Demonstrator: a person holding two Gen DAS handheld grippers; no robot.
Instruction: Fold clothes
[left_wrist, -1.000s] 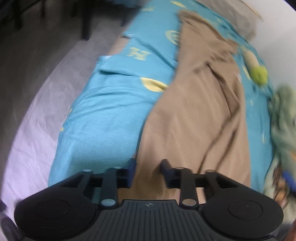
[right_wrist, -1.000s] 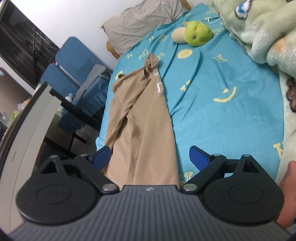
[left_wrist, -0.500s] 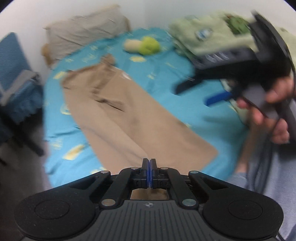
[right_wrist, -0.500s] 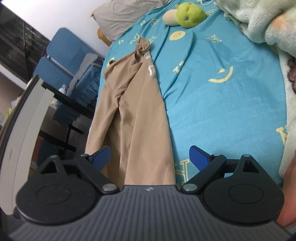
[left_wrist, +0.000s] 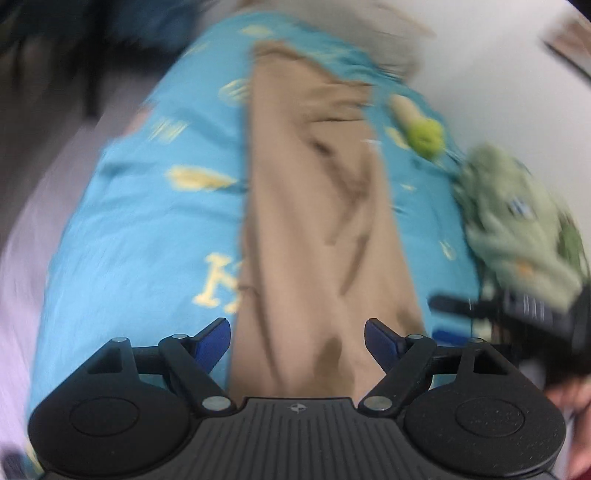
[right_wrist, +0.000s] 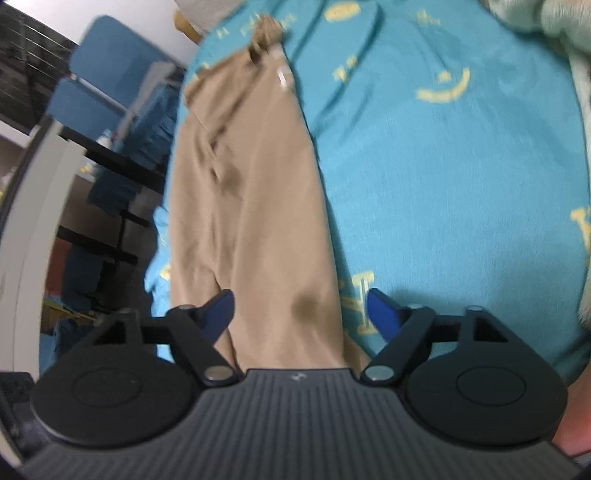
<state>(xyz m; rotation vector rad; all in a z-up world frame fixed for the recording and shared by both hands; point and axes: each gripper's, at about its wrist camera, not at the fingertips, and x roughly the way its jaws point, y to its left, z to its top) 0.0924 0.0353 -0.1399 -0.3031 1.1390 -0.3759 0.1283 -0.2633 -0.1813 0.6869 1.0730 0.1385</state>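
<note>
Tan trousers (left_wrist: 314, 221) lie lengthwise on a blue bedspread (left_wrist: 147, 229), folded leg over leg, waist at the far end. They also show in the right wrist view (right_wrist: 251, 206). My left gripper (left_wrist: 297, 341) is open and empty, above the trousers' near end. My right gripper (right_wrist: 299, 312) is open and empty, also above the near end, with the cloth between its fingers' line. The right gripper shows blurred at the right of the left wrist view (left_wrist: 498, 310).
A green plush toy (left_wrist: 424, 134) and a pale green fluffy blanket (left_wrist: 517, 225) lie on the bed's far right. A grey pillow (left_wrist: 369, 33) lies at the head. Blue chairs (right_wrist: 110, 85) and a dark rack (right_wrist: 103, 229) stand left of the bed.
My left gripper was shut half a second ago and has opened; it swung back over the trousers' near end. My right gripper moved closer to the trousers and narrowed a little.
</note>
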